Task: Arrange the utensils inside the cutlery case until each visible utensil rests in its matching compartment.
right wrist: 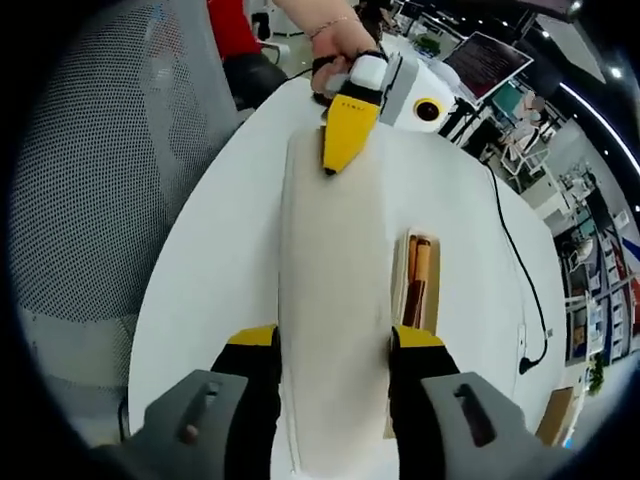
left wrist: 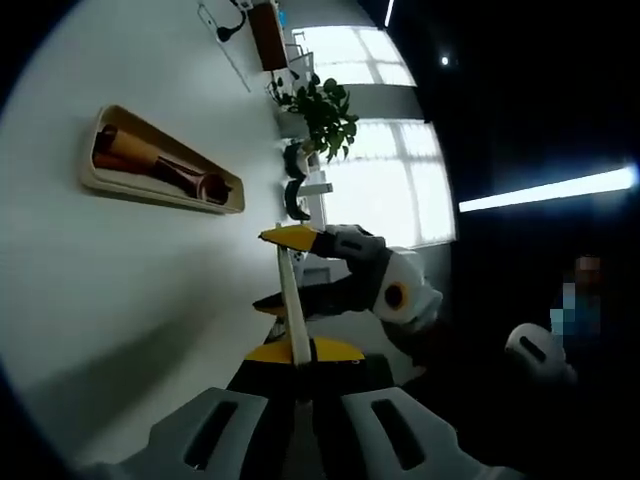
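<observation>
A flat cream lid (right wrist: pixel 330 260) hangs above the white table (right wrist: pixel 220 260), held between both grippers. My right gripper (right wrist: pixel 335 338) is shut on its near end, one yellow-tipped jaw on each long edge. My left gripper (right wrist: pixel 345 135), held by a hand (right wrist: pixel 338 40), is shut on the far end. In the left gripper view the lid (left wrist: pixel 291 295) is edge-on, running from my left gripper (left wrist: pixel 297 352) to the right gripper (left wrist: pixel 285 268). The open cutlery case (left wrist: pixel 160 165) lies on the table with brown wooden utensils (left wrist: pixel 150 158) inside. The lid partly hides the case (right wrist: pixel 433 285).
A potted plant (left wrist: pixel 325 115) and small items stand at the table's far end by bright windows. A grey mesh chair (right wrist: pixel 90 200) stands beside the table's edge. A black cable (right wrist: pixel 520 290) trails across the table past the case.
</observation>
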